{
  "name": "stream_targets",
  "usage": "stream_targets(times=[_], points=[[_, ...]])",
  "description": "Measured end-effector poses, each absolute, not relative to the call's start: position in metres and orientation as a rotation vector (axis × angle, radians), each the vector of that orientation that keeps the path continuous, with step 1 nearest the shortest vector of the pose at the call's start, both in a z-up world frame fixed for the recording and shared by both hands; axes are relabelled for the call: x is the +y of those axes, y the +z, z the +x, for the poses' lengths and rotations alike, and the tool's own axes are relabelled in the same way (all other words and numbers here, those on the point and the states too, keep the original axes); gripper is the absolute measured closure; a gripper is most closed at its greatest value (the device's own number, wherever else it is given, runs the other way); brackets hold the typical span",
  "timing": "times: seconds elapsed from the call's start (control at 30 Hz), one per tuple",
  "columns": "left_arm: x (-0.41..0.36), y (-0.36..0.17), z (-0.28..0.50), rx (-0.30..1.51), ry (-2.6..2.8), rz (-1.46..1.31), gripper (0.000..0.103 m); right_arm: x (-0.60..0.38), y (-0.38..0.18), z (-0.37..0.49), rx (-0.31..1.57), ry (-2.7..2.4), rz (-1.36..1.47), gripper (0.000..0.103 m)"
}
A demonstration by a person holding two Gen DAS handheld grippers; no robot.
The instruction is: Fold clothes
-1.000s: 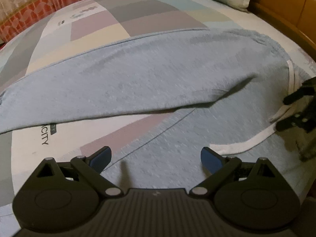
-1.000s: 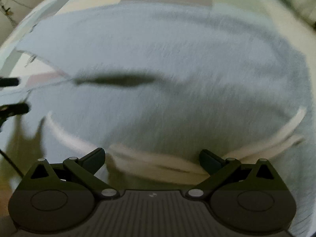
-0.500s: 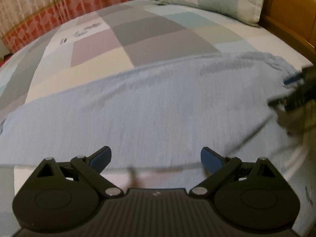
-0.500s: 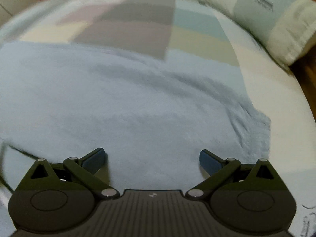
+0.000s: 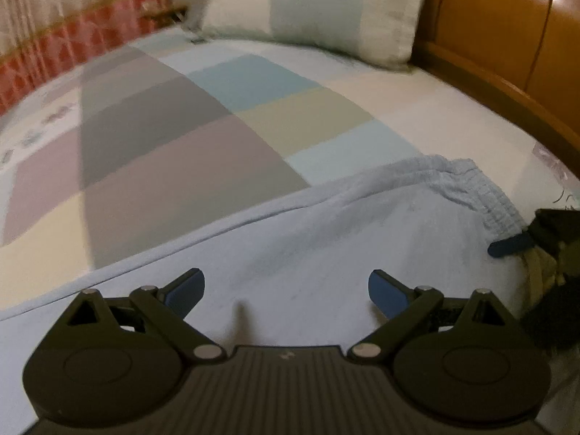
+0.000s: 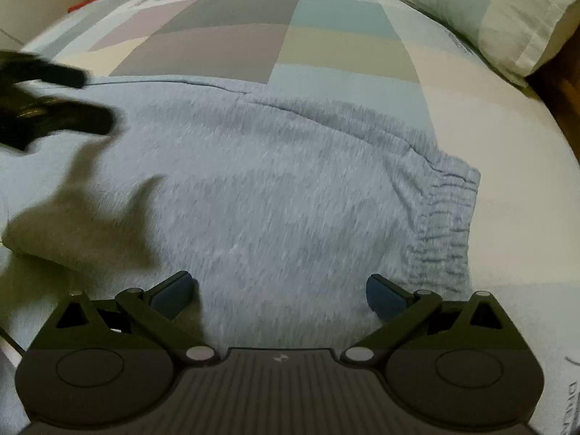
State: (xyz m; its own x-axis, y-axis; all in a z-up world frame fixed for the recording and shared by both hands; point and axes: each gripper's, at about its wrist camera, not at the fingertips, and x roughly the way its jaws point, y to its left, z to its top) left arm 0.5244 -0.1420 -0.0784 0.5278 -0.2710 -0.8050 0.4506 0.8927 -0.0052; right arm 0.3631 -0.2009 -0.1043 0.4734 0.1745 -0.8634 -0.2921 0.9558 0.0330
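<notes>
- My left tool (image 5: 284, 291): both blue-padded fingers (image 5: 183, 288) spread wide, nothing between them, held over the light grey-blue fleece sweatpants (image 5: 326, 253).
- My right tool (image 6: 279, 290): fingers (image 6: 384, 295) likewise wide apart and empty, above the sweatpants (image 6: 272, 181) close to their waistband.
- The sweatpants lie flat on the bed with the patchwork-block sheet (image 5: 181, 137), across the near part of the mattress. The gathered elastic waistband (image 6: 442, 217) sits toward the headboard-side edge, its corner just short of the bare cream strip of sheet.
- In the left wrist view my right tool (image 5: 511, 246) shows at the frame's right edge, one blue fingertip touching or just over the waistband (image 5: 485, 195); contact not resolvable.
- In the right wrist view my left tool (image 6: 72, 98) shows blurred at the far left, over the leg side of the garment.
- Pale striped pillow (image 5: 326, 7) rests at the head of the bed against the brown wooden headboard (image 5: 507, 36), well apart from the sweatpants.
</notes>
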Motion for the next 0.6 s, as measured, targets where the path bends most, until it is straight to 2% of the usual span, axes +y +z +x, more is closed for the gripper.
stream_targets(times=[0.3, 0.6], points=[[-0.185, -0.117, 0.563, 1.074, -0.377, 0.175, 0.006, -0.204, -0.111, 0.362, 1.008, 0.316, -0.129, 0.0], [-0.194, -0.122, 0.585, 1.077, -0.259, 0.179, 0.005, -0.205, -0.114, 0.363, 0.985, 0.312, -0.12, 0.0]])
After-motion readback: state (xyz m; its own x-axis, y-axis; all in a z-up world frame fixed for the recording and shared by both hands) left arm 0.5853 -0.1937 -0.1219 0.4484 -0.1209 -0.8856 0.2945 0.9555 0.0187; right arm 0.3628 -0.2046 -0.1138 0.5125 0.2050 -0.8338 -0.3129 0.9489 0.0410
